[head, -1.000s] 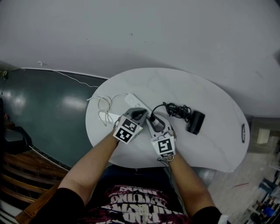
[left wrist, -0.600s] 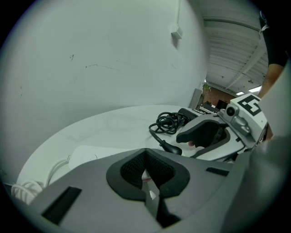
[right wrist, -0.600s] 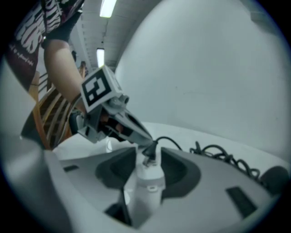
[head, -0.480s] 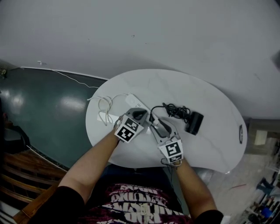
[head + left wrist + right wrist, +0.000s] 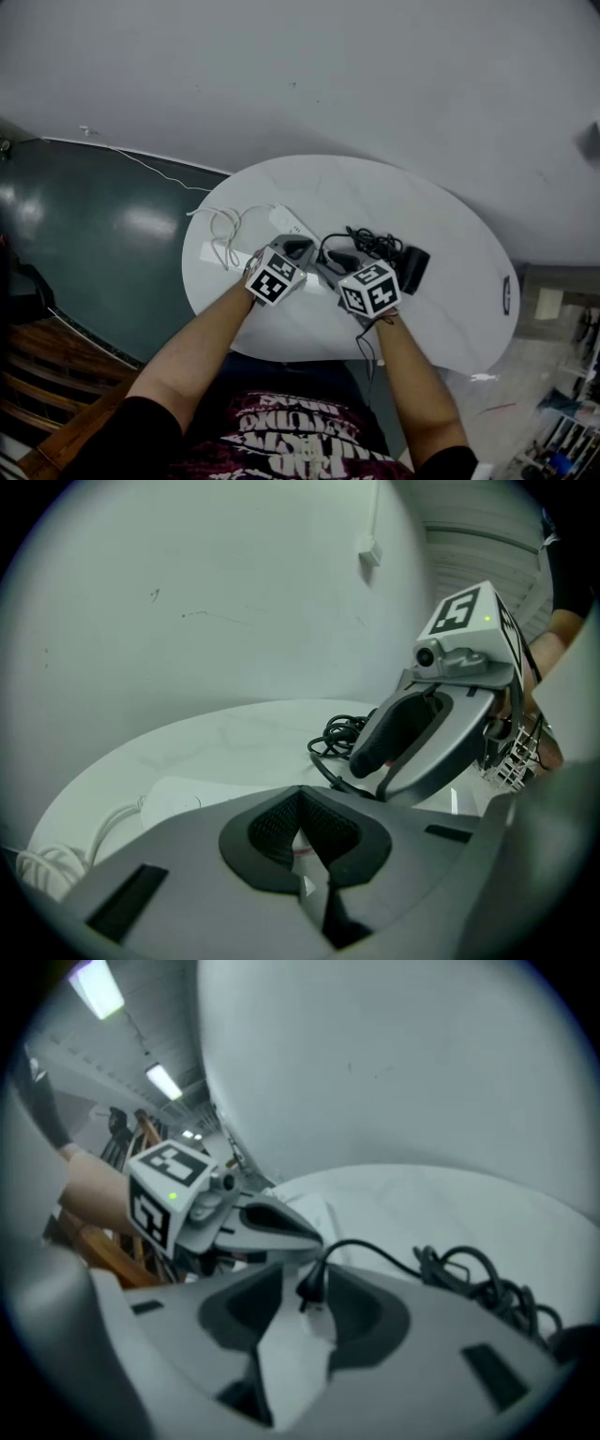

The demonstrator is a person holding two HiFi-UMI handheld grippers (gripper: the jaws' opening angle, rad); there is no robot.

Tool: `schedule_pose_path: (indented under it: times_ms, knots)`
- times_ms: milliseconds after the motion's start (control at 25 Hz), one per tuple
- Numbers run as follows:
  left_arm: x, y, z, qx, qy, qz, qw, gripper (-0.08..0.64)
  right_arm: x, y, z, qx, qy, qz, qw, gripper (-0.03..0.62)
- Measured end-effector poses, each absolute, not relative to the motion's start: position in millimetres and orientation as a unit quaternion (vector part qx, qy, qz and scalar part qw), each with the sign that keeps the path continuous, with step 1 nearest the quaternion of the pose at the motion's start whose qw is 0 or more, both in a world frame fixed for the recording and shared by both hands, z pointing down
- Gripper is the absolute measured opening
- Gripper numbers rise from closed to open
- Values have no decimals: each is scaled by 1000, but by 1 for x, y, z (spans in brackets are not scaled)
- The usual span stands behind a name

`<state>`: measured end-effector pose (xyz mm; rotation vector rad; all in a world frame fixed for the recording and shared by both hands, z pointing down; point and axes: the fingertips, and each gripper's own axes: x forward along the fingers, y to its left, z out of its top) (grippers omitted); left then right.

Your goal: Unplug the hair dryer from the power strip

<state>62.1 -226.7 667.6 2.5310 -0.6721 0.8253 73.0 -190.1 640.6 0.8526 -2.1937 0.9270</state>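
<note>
Right gripper [image 5: 309, 1309] grasps the black plug [image 5: 314, 1281] between its fingers; left gripper [image 5: 305, 844] fingers clamp the power strip [image 5: 187, 801].

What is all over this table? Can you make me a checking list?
Surface: white oval table, mostly bare.
Job's things: white power strip; black plug, clear of it; black hair dryer lying at right.
Clutter: small dark thing at table edge, too small to tell.
Grippers: left gripper closed on the power strip; right gripper closed on the plug.
Cables: black cord bundled by the hair dryer; white cable looped at left.
Surroundings: white wall, dark floor.
</note>
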Motion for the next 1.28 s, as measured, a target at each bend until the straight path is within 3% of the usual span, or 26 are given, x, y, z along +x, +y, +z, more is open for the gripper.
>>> schedule_pose_path:
  times_ms: [200,360,440,600,720,1280]
  knots:
    - [63,-227,665,904,-238,289,207,17,66,-202,661,295,-781,426,349,132]
    - [63,-228,665,902,-239,289,212,17,62,-203,666,286,-770,453,348,106]
    - [63,-228,665,902,-238,291,213,17,65,-205,660,292,-783,447,319,97]
    - [63,-227,665,900,-232,296,221,17,79,-217,637,326,-809,463,158,87]
    - [65,-229,663,899,-223,295,234,17,89,-218,636,341,-817,454,98,86]
    - [64,-230,661,901,-231,283,234,17,81,-208,636,332,-894,293,68,86]
